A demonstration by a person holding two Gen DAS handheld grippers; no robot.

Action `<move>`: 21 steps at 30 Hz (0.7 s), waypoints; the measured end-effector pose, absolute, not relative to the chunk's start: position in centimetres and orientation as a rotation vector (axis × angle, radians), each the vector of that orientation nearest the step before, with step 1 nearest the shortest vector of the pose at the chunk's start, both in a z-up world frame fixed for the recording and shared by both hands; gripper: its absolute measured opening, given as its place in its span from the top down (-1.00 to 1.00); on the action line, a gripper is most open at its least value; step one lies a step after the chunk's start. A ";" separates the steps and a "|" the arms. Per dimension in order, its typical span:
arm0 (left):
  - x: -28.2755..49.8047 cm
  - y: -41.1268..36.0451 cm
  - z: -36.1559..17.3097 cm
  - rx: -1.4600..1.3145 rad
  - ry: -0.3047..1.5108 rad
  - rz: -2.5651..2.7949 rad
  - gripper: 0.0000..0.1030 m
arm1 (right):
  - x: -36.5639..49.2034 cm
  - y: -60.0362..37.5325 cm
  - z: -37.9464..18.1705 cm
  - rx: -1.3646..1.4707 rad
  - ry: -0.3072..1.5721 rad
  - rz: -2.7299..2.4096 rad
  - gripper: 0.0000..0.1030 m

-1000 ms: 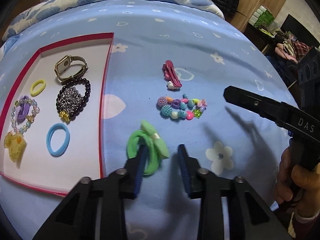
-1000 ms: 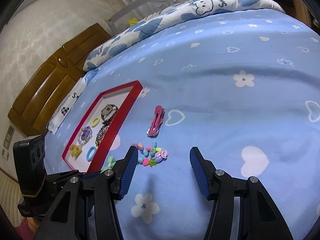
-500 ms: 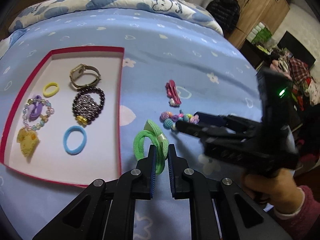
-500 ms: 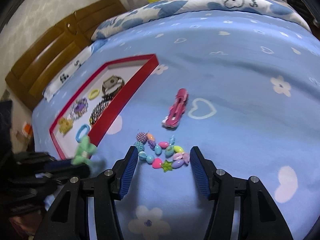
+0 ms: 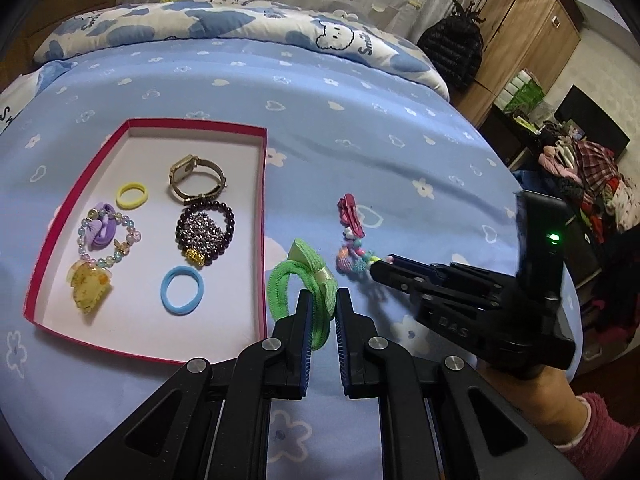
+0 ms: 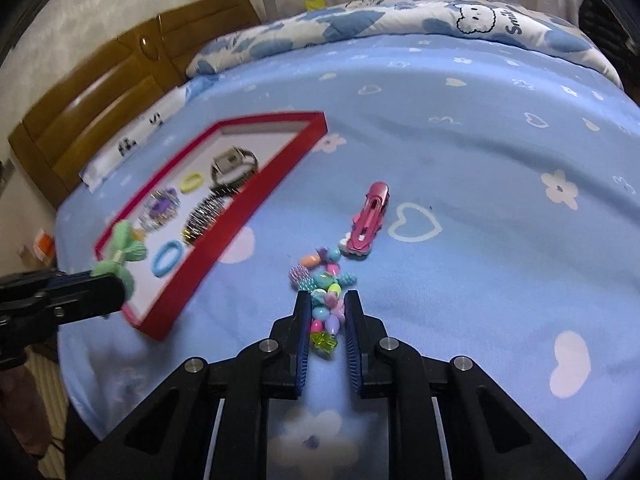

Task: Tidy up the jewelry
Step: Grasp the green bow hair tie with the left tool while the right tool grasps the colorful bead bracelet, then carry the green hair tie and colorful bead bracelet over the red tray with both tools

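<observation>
Left claw [image 5: 322, 304] grips green hair tie [image 5: 298, 280] bound for red tray [image 5: 264, 216]; right claw [image 6: 327, 314] closing around bead bracelet [image 6: 324, 292], lift next.

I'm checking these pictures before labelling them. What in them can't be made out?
- Left wrist view: most of the colourful bead bracelet is hidden behind the right gripper.
- Right wrist view: the left gripper and its green hair tie are blurred; its jaws cannot be read there.
- Right wrist view: the red tray's near wall hides part of the dark bead bracelet.
- Both views: whether the held items have left the bedsheet.
</observation>
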State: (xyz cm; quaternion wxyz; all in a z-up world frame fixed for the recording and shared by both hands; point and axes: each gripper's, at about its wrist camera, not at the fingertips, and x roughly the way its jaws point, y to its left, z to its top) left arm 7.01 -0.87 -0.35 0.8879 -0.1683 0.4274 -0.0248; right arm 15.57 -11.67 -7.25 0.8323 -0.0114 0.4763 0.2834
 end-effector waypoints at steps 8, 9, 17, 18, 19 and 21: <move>5.2 0.0 1.6 -0.351 0.832 -0.051 0.82 | 13.5 -13.1 -2.8 0.054 0.915 0.620 0.69; 4.9 0.1 1.9 -0.352 0.824 -0.050 0.82 | 13.3 -13.2 -2.3 0.061 0.904 0.621 0.69; 2.8 1.7 2.8 -0.358 0.786 -0.026 0.82 | 12.3 -13.3 0.9 0.091 0.828 0.635 0.69; 2.6 2.0 2.8 -0.359 0.783 -0.022 0.82 | 12.2 -13.2 1.1 0.092 0.824 0.638 0.69; 2.5 2.3 2.9 -0.359 0.782 -0.020 0.82 | 12.1 -13.1 1.3 0.096 0.818 0.642 0.69; 2.2 2.9 2.9 -0.364 0.781 -0.010 0.82 | 12.0 -12.8 1.6 0.104 0.812 0.654 0.69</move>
